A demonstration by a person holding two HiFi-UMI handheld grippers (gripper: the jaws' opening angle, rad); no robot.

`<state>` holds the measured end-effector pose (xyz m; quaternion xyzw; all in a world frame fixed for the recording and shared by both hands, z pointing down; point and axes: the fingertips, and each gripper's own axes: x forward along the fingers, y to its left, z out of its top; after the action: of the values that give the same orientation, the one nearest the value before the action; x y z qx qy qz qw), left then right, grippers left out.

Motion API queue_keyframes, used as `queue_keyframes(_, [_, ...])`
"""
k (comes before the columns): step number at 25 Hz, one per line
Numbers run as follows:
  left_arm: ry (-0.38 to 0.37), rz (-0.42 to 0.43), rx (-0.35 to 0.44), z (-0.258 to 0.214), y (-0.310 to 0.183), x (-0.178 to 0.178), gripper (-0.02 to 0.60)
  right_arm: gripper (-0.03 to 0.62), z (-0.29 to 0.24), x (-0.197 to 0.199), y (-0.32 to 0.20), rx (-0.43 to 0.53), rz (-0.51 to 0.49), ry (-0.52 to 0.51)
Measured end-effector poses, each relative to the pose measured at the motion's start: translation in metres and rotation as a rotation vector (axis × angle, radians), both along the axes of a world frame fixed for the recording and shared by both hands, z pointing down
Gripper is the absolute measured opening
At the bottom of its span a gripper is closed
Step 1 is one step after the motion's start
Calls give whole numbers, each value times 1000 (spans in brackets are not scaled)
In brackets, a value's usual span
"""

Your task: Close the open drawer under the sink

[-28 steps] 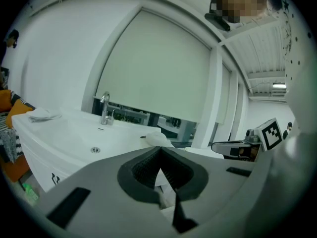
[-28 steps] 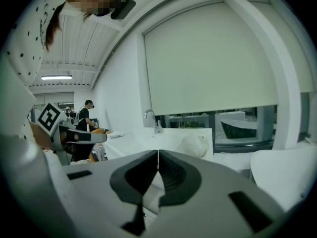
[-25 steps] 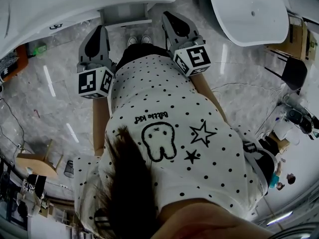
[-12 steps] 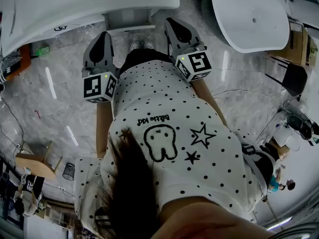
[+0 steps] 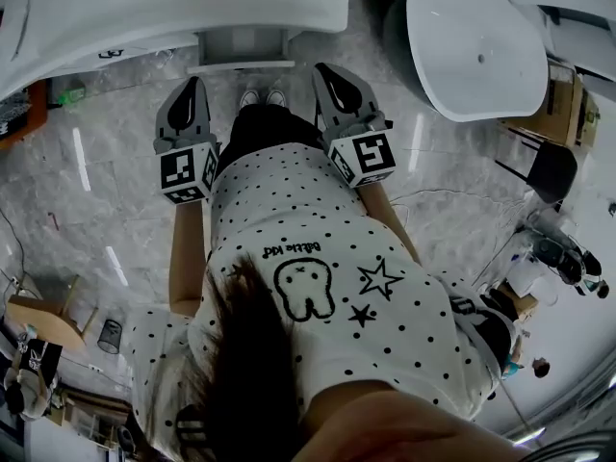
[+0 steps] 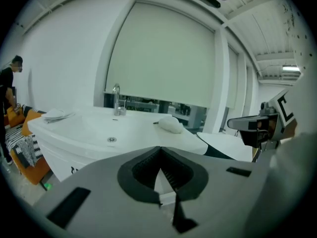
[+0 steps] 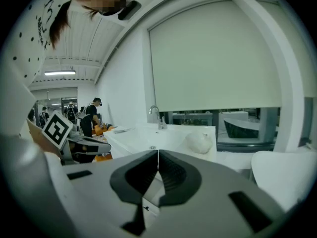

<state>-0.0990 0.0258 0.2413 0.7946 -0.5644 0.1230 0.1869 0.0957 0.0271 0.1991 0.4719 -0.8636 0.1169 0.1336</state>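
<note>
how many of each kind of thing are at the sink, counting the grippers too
grippers: 2, left gripper, right gripper
sink: 1
faucet: 1
white lump on the sink: 1
total: 5

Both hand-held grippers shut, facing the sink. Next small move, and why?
Probably ease the left hand-held gripper forward and down until its closed tips meet the drawer front. The drawer juts out under the sink; this gripper and the right hand-held gripper both sit short of it, jaws together on nothing, so a push seems apt.
</note>
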Motion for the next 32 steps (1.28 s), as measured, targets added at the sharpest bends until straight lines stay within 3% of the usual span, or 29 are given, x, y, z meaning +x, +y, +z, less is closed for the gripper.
queue_keyframes(7, [-50,34,-93,57,11,7,6,15,0,-1,4,-46,11,-30])
queue_keyframes(12, [8,16,-140,98,14,17,6,15,17,0,13,-107,34,-27])
queue_keyframes(28, [47,42,-289,234,19,41,9,15,73,-21,34,-211,18,-89])
queue_keyframes(32, [46,51,-339,267,21,49,63,15,93,-19,40,-242,27,-81])
